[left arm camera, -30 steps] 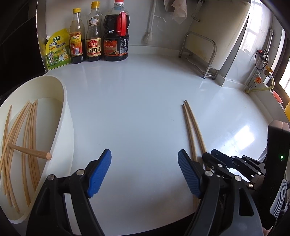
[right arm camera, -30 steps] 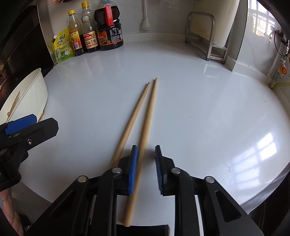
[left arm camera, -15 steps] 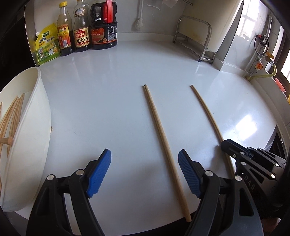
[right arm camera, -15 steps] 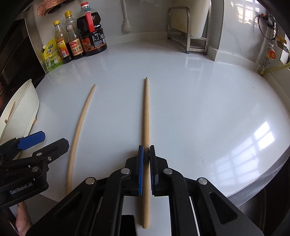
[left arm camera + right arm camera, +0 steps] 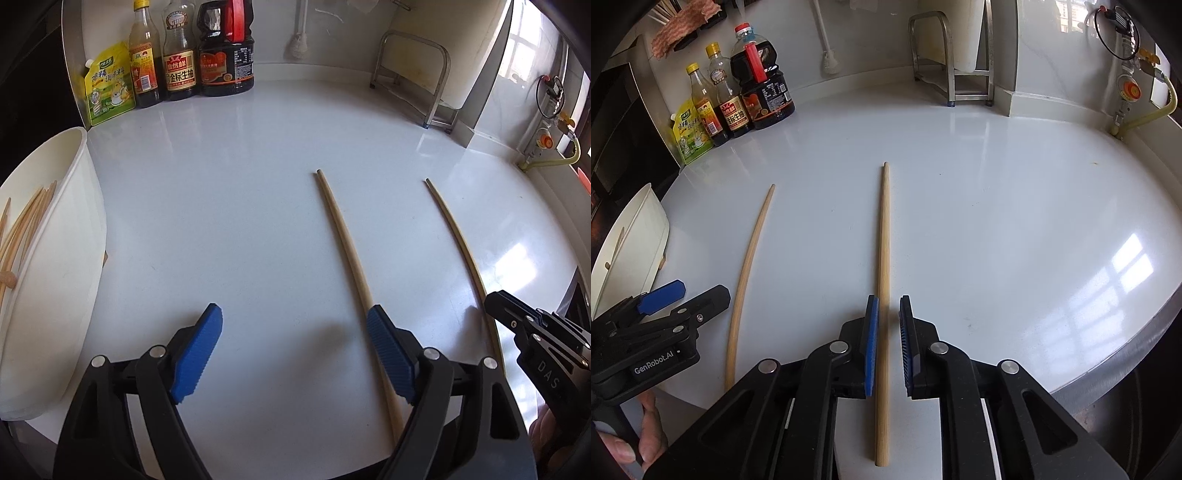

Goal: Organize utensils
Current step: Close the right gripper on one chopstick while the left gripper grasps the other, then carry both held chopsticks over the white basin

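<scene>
Two wooden chopsticks lie apart on the white counter (image 5: 229, 206). One chopstick (image 5: 884, 240) runs between the blue pads of my right gripper (image 5: 888, 343), whose jaws are opening; a gap shows beside the right pad. The other chopstick (image 5: 341, 236) (image 5: 750, 266) passes under the right finger of my left gripper (image 5: 295, 350), which is opening wide over bare counter. A white tub (image 5: 62, 280) at the left holds several chopsticks (image 5: 26, 225). In the left wrist view the right gripper (image 5: 496, 301) sits on the right chopstick (image 5: 452, 229).
Sauce bottles (image 5: 225, 48) and a yellow pouch (image 5: 107, 85) stand at the back left. A metal rack (image 5: 413, 74) stands at the back right, a gas valve (image 5: 546, 140) beyond it. The counter's rounded edge (image 5: 1126, 354) runs close on the right. A hand (image 5: 639, 446) holds the left gripper (image 5: 690, 293).
The two chopsticks lay side by side; the right gripper shut on one and drew it away to the right. Its jaws have now parted. The left gripper shifted over the other chopstick.
</scene>
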Demonstrator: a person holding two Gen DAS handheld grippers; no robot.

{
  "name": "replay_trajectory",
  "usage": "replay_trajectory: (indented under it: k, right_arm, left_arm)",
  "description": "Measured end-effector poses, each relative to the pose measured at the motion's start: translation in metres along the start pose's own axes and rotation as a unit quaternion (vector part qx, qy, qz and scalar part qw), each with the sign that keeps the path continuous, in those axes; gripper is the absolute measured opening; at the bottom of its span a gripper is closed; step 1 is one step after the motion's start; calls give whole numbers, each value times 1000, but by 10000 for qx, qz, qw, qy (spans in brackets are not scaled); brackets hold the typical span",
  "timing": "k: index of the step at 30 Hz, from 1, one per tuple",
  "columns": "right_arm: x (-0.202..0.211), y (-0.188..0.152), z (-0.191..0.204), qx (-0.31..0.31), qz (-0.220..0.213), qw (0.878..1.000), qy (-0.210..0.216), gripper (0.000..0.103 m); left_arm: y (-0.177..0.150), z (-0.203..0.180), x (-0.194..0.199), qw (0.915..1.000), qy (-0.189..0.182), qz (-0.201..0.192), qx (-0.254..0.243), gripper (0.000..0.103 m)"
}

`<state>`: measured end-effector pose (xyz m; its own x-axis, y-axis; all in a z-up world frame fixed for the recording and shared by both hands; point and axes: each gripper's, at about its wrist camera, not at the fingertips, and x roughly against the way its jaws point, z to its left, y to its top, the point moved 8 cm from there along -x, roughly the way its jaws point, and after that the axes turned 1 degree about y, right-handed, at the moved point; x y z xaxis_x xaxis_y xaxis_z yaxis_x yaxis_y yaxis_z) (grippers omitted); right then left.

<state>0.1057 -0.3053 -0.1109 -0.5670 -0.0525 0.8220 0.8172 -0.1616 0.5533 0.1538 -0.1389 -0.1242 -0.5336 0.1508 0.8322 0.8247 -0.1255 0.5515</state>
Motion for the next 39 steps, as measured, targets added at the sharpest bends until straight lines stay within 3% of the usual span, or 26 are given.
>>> replay_trajectory:
  k: [17,20,22,24,33,39]
  right_arm:
    - [-11,7,7,486,-29,9983,-335,17]
    - [-12,7,11,660,-26,9970,-399,17]
    - [-12,7,14,712,-10,9968,-351,16]
    - [-12,6,15,734,-12,9967,-354,7]
    - [-6,5,13,283,-80,9995,-84,6]
    - [18,12,30,95,-392,9991,121,6]
  left_arm:
    - [0,-14,-10,9992,289,-191,-174,82]
    - [0,-22,-5,9992,174,-249,-275,56]
    - [0,-27,-3,9992,79,-239,-315,29]
    - [-2,-32,-2,9991,-15,-219,-354,9]
    - [-10,-35,5,9988,-344,-78,-342,8]
    - [-6,-25,36,9974,-537,-286,-378,8]
